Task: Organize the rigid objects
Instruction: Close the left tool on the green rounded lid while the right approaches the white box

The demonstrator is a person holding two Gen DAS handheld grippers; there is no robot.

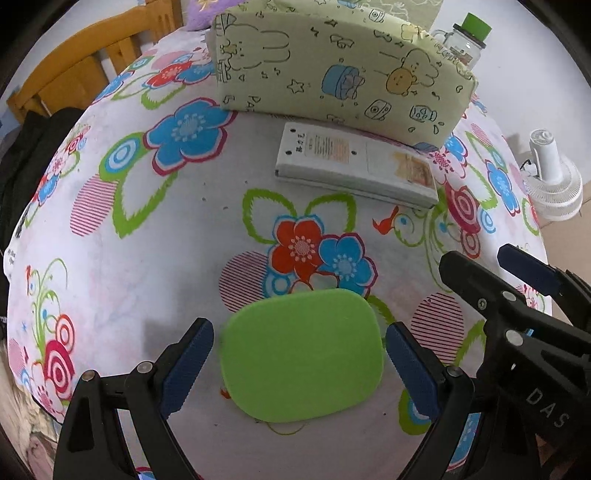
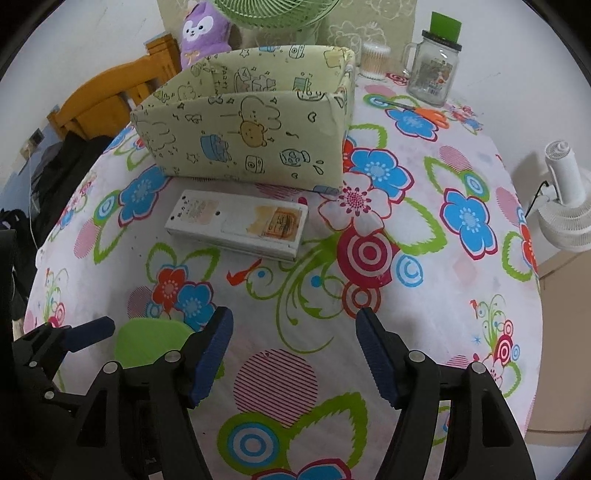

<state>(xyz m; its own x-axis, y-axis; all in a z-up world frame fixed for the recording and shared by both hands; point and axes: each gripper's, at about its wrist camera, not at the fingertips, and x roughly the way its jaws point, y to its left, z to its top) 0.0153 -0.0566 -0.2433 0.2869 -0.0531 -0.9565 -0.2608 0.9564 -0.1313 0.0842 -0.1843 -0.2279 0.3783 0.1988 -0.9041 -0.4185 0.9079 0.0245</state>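
In the left wrist view we see the left gripper (image 1: 300,363) low in the frame, its two blue pads (image 1: 186,369) standing apart on either side of a flat green lid (image 1: 301,354). The lid lies on the flowered tablecloth (image 1: 122,258), and a thin gap shows between each pad and its edge, so the pads are not pressing on it. At the right edge of that view the right gripper (image 1: 517,273) reaches in beside it.

In the right wrist view we find the right gripper (image 2: 295,354) at the bottom centre with its jaws apart and only cloth between them. The green lid (image 2: 147,343) peeks out at lower left, partly hidden behind the left finger, with the left gripper just beside it.

Above, in the middle of both views, a white remote control (image 2: 236,225) lies face down on the cloth. Just behind it stands a pale green fabric box (image 2: 240,136) printed with cartoons, open at the top. At upper right stand a glass jar with a green cap (image 2: 436,62) and orange-handled scissors (image 2: 424,110) lying near it. A white fan (image 2: 565,206) sits off the table's right edge, and a purple plush toy (image 2: 203,33) at upper left.
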